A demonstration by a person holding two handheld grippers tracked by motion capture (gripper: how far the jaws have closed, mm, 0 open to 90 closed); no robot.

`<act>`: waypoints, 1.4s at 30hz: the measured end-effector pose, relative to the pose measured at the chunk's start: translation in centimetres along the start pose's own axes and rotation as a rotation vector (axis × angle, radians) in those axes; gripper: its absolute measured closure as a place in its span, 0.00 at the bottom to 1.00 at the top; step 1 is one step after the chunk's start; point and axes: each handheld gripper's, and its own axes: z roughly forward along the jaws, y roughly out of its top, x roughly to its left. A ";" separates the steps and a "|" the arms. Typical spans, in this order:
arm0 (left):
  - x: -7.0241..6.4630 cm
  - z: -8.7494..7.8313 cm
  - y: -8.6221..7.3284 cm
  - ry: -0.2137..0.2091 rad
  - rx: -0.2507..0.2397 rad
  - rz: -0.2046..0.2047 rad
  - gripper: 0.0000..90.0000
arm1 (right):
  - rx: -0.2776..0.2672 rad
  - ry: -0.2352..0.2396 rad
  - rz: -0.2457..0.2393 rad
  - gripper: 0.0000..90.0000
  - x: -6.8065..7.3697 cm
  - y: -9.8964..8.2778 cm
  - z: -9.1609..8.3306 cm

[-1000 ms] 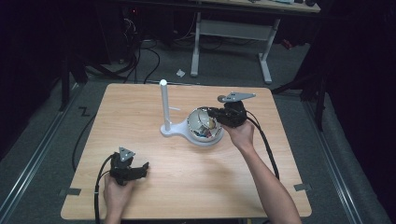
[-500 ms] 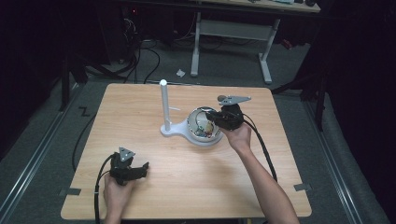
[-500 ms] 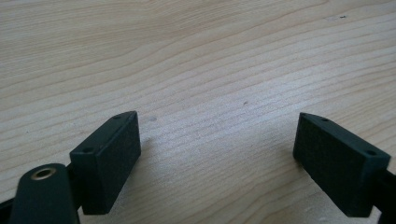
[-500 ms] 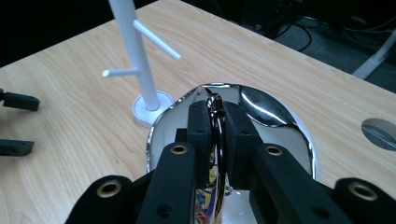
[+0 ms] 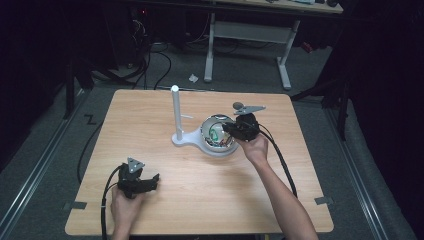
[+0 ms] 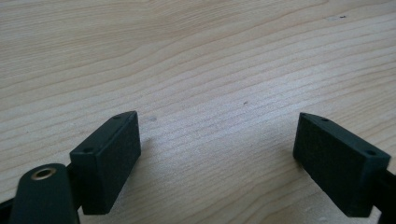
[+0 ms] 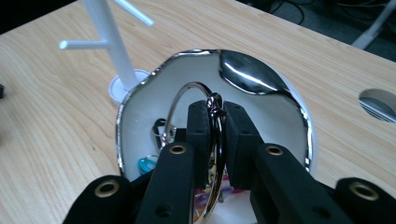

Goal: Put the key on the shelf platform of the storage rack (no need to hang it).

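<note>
Right gripper (image 7: 215, 128) pinches a thin, stiff, likely slippery metal ring (image 7: 214, 105) over the bowl (image 7: 140, 100); left gripper (image 6: 217, 161) rests wide open.

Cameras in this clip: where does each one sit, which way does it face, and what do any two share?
High view: above the person's side, facing forward and down on the table; both forearms enter from below.
Left gripper view: on the left hand-held gripper, facing bare wood; jaws apart.
Right gripper view: on the right hand-held gripper, facing the bowl; jaws clamp a metal ring.
Shared: the high and right gripper views show the white stand.
</note>
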 end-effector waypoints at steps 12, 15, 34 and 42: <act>0.0 0.0 0.0 -0.001 0.001 0.002 0.17 | -0.019 -0.033 0.021 0.62 -0.5 -0.4 -1.1; 0.0 0.0 0.0 0.000 0.000 0.001 0.17 | -0.035 -0.047 0.018 0.58 -0.4 -0.2 -1.9; 0.0 0.0 0.0 -0.001 0.000 0.001 0.17 | -0.082 -0.029 0.079 0.58 -2.3 -1.6 -5.6; 0.0 0.0 0.0 0.000 0.000 0.001 0.17 | -0.111 -0.048 0.092 0.59 -3.0 -2.6 -7.4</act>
